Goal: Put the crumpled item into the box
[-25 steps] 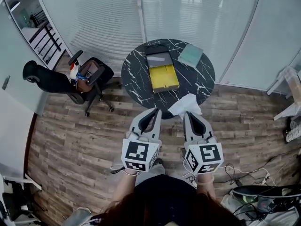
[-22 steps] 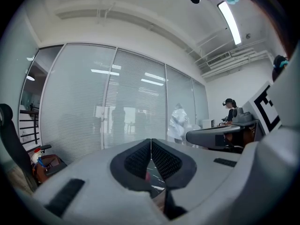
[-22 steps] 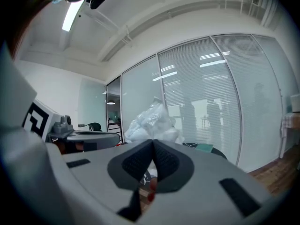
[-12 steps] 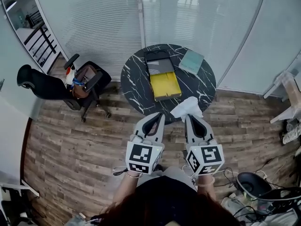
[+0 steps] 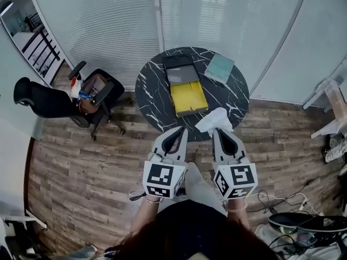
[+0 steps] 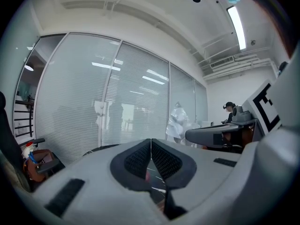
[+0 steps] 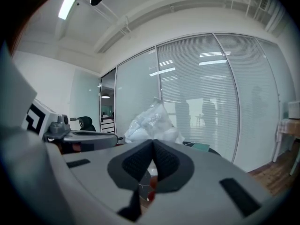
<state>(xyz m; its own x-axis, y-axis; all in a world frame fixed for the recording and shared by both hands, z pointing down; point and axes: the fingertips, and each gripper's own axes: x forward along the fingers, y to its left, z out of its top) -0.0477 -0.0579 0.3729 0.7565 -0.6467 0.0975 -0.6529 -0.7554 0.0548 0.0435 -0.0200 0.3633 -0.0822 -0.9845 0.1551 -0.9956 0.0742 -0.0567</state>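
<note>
Right gripper (image 5: 217, 130) clamps the crumpled item (image 5: 215, 120) at the table's near edge; left gripper (image 5: 182, 129) closed, empty.
One marble table (image 5: 154, 91) bears one yellow box (image 5: 188, 95) mid-top, one green pad (image 5: 219, 67) far-right; one chair (image 5: 54, 99), plank floor (image 5: 76, 161), glass wall (image 5: 108, 26).

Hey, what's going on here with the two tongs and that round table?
A person stands just short of a round black marble table, holding tongs in each hand. The right tongs are shut on a crumpled white item, held in the air by the table's near edge. The left tongs are shut on nothing, alongside. The open yellow box lies on the table ahead; the item is not in it yet.
</note>
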